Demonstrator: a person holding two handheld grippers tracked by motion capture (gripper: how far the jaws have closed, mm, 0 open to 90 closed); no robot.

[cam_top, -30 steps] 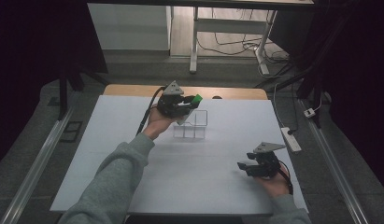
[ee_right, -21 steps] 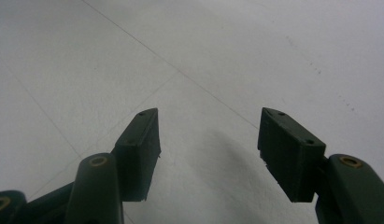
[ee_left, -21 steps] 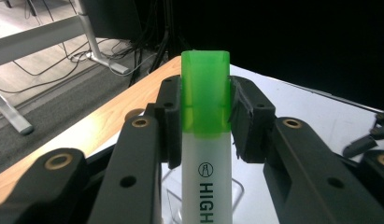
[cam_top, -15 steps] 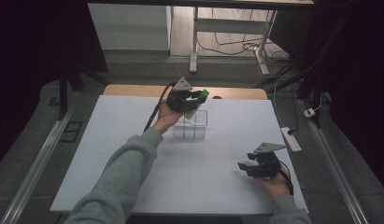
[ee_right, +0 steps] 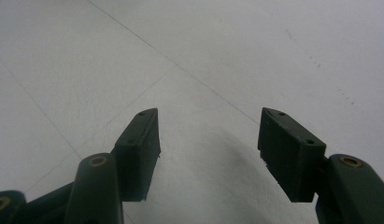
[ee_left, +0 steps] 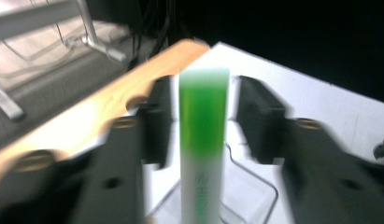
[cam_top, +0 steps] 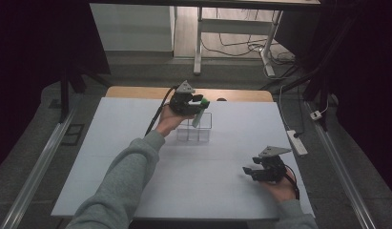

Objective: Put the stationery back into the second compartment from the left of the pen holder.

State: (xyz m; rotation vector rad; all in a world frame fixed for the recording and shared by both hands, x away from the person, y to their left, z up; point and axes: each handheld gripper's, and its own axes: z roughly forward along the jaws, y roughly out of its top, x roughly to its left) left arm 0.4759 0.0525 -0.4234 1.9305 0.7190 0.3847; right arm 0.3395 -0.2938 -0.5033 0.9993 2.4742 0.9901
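Now the green-capped tube [ee_left: 202,154] stands between the left tool's [ee_left: 201,119] just-opened black jaws.

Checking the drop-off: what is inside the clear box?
A green-and-white tube stands in the clear box, between the left gripper, whose jaws just opened. Its foot is cut off.

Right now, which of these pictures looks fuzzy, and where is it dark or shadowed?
Left gripper view: smeared with blur, the green tube and the black jaws beside it soft-edged. Right gripper view: sharp, with a soft shadow on the white table under the open right hand-held gripper. High view: the tabletop is evenly lit, the room around it almost black.
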